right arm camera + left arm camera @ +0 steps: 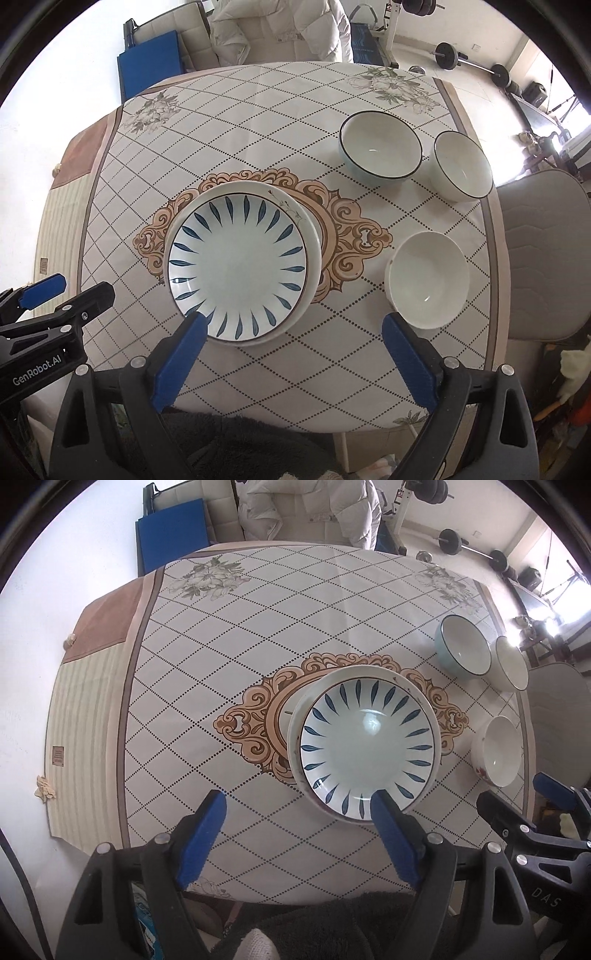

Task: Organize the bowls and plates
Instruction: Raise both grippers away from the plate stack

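Note:
A white plate with blue leaf strokes point(365, 747) point(238, 267) lies stacked on a plain white plate point(295, 716) point(284, 201) at the table's middle. Three bowls stand to the right: a light blue one point(463, 648) point(380, 144), a white one with a dark rim point(511, 662) point(461, 166), and a white one nearer me point(496, 751) point(426, 280). My left gripper point(299, 803) is open and empty above the near table edge, its right finger over the plate's near rim. My right gripper point(295, 325) is open and empty, between plates and near bowl.
The table carries a patterned diamond-grid cloth point(258, 627) point(258, 122). A chair with a white jacket point(306, 509) point(280, 26) stands at the far side. A grey chair point(543, 251) is at the right. Weights point(448, 55) lie on the floor beyond.

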{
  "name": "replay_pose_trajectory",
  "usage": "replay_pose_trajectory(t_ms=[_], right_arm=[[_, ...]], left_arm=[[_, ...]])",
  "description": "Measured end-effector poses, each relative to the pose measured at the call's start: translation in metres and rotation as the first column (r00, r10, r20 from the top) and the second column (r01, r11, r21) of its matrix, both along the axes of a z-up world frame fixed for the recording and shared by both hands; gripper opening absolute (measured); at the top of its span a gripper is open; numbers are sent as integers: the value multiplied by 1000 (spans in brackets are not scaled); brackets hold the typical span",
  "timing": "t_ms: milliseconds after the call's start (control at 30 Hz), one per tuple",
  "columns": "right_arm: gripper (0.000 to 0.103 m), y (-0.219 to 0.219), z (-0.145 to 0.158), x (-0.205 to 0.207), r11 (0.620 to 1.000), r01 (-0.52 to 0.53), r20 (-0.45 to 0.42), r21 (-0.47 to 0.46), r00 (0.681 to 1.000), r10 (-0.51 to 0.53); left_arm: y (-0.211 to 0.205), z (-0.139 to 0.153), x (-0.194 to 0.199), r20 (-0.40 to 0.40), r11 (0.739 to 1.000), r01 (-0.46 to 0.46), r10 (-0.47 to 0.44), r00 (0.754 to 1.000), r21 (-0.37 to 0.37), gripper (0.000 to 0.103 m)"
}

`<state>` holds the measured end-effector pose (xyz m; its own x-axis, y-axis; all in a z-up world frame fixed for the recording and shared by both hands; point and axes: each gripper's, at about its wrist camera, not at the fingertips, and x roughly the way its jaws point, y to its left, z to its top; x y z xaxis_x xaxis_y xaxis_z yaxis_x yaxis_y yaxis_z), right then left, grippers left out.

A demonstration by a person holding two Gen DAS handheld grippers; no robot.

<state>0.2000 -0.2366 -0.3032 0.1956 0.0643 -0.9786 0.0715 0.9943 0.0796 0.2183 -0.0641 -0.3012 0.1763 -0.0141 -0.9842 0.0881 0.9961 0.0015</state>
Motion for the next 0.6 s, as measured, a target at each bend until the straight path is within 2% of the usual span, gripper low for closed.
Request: replay_pose_trajectory(t_ms=[267, 467, 600], right_arm=[[98, 13, 42, -40, 999, 43, 61, -18, 997, -42], [98, 16, 55, -55, 997, 74, 89, -20, 993, -72], [98, 2, 55, -57, 990, 122, 105, 75, 986, -130]], left_arm=[[12, 31, -28, 63, 998, 55, -54, 997, -23, 80], [16, 38, -35, 83, 996, 80, -76, 994, -47, 80], [11, 42, -35, 108, 994, 102, -98, 989, -38, 80]])
